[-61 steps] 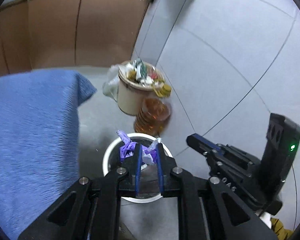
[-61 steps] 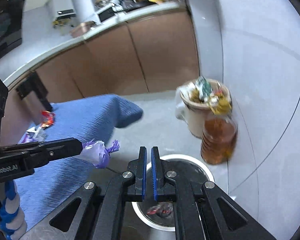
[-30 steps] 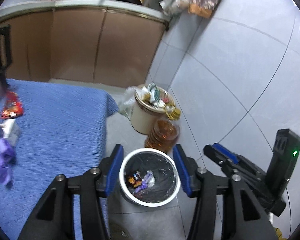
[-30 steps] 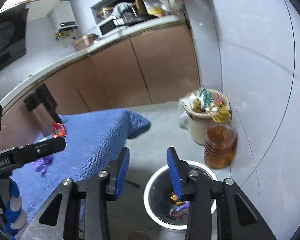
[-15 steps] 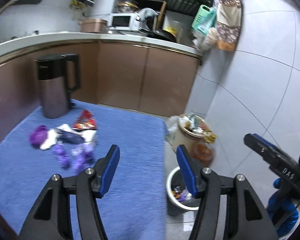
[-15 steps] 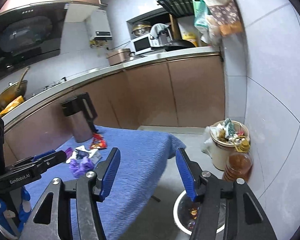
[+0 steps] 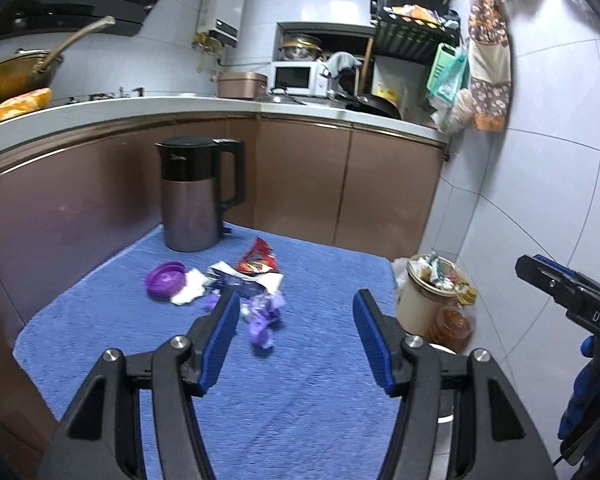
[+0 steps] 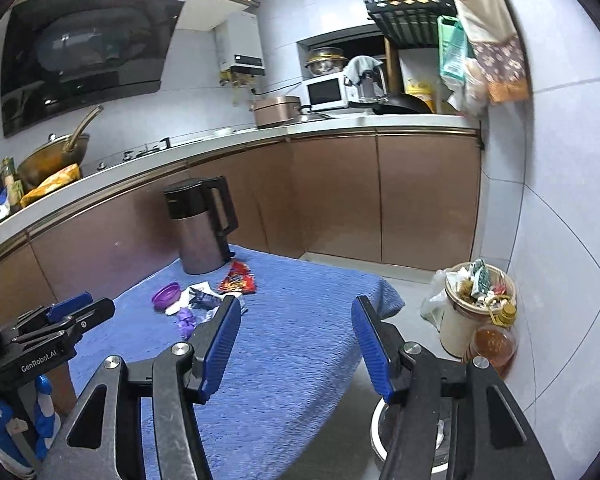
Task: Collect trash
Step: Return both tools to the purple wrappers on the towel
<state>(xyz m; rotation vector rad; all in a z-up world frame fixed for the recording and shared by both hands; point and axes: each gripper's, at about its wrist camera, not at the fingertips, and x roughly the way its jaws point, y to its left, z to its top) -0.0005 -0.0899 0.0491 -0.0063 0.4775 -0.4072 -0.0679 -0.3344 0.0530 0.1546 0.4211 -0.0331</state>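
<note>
Hand-held grippers, left and right, gape empty.

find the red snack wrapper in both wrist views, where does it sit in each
Left wrist view: the red snack wrapper lies on the blue cloth, centre frame, just right of the kettle base.
Right wrist view: the wrapper lies left of centre, again right of the kettle base.
Shared landmark: the kettle.
</note>
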